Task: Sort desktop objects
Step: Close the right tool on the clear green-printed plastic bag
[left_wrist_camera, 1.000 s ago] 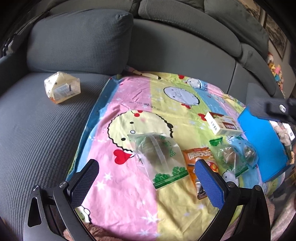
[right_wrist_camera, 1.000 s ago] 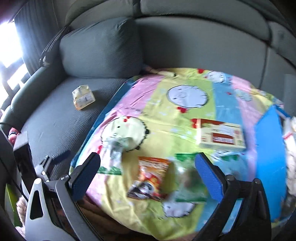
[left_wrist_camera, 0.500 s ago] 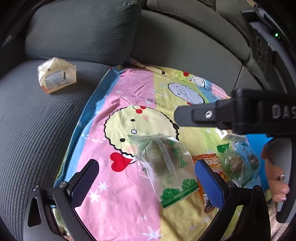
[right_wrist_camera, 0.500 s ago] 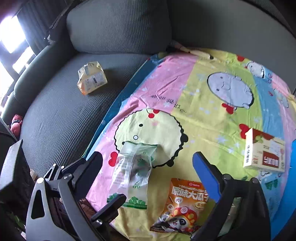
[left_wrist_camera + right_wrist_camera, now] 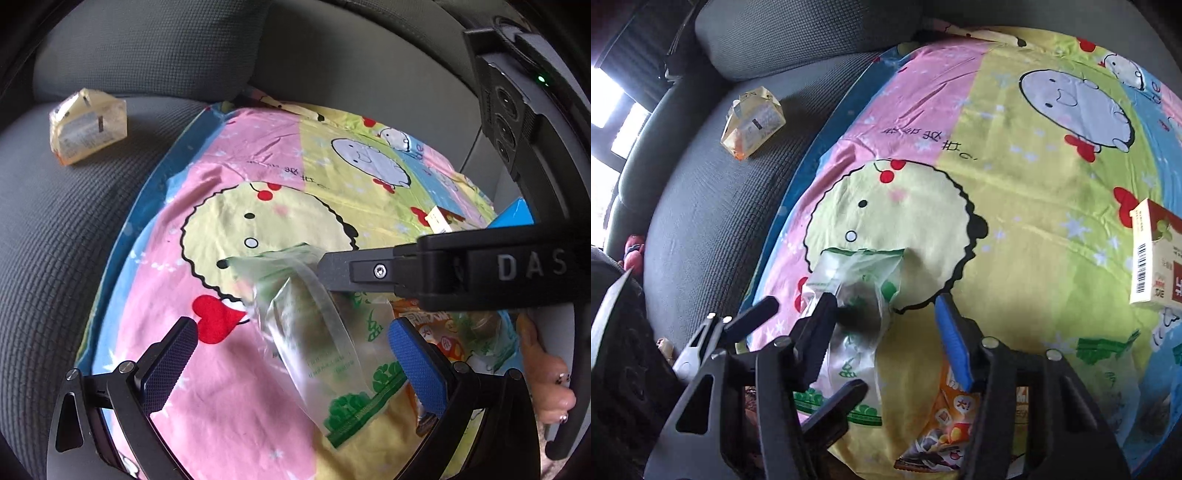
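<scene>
A clear plastic bag with green print [image 5: 317, 332] lies on a cartoon-print cloth [image 5: 236, 155] spread over a grey sofa. My left gripper [image 5: 291, 354] is open, low over the cloth, with the bag between its fingers. My right gripper [image 5: 886, 325] is open and partly closed in around the bag's upper part [image 5: 860, 280]; it reaches in from the right in the left wrist view [image 5: 354, 271]. An orange snack packet [image 5: 945, 421] lies beside the bag. A white and red box [image 5: 1156, 258] sits further right.
A yellowish carton [image 5: 86, 123] lies on the grey seat [image 5: 48, 229] left of the cloth, also in the right wrist view [image 5: 753, 123]. A grey cushion [image 5: 147, 48] stands behind it. A blue flat item [image 5: 515, 214] and another clear bag [image 5: 487, 339] lie at the right.
Both grippers have moved in lower and closer to the clear bag. The right gripper has narrowed and now has its fingers on either side of the bag's upper part.
</scene>
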`<act>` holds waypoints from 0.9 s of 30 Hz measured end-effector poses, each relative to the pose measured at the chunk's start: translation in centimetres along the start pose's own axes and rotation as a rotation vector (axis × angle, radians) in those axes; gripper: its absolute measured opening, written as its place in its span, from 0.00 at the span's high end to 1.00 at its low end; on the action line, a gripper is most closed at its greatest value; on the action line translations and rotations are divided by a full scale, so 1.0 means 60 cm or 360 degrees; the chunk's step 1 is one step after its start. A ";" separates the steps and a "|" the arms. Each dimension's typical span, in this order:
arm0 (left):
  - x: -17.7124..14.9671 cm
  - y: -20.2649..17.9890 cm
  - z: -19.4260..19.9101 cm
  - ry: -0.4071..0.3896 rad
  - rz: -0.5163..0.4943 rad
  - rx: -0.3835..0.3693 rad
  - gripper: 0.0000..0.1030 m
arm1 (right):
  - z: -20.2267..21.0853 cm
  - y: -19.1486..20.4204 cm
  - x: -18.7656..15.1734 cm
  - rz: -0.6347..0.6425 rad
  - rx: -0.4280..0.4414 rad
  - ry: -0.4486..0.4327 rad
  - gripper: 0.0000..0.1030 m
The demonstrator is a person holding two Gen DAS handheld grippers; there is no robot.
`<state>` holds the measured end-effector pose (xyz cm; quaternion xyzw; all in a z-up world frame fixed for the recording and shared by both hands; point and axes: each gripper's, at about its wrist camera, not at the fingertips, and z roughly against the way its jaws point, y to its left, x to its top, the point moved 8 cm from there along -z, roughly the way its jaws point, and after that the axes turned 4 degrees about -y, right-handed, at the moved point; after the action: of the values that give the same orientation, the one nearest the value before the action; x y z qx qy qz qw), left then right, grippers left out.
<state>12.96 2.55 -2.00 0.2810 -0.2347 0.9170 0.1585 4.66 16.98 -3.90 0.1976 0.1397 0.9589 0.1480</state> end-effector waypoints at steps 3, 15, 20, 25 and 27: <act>-0.002 -0.002 -0.004 0.0022 0.0024 -0.0011 0.00 | -0.002 0.003 -0.006 -0.0030 0.0068 0.0026 0.46; -0.008 -0.006 -0.002 0.0041 0.0108 -0.0105 0.26 | -0.017 0.022 -0.031 -0.0068 0.0208 0.0130 0.46; -0.009 -0.007 -0.003 0.0033 0.0082 -0.0085 0.30 | -0.031 0.033 -0.038 -0.0043 0.0203 0.0146 0.49; -0.008 -0.008 -0.001 0.0014 0.0074 -0.0088 0.30 | -0.025 0.035 -0.039 -0.0031 0.0189 0.0108 0.50; -0.008 -0.009 0.001 0.0009 0.0062 -0.0080 0.30 | -0.020 0.037 -0.041 -0.0022 0.0177 0.0099 0.51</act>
<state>13.63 2.91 -2.04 0.2698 -0.2626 0.9145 0.1482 5.78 13.88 -5.10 0.1746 0.1988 0.9543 0.1390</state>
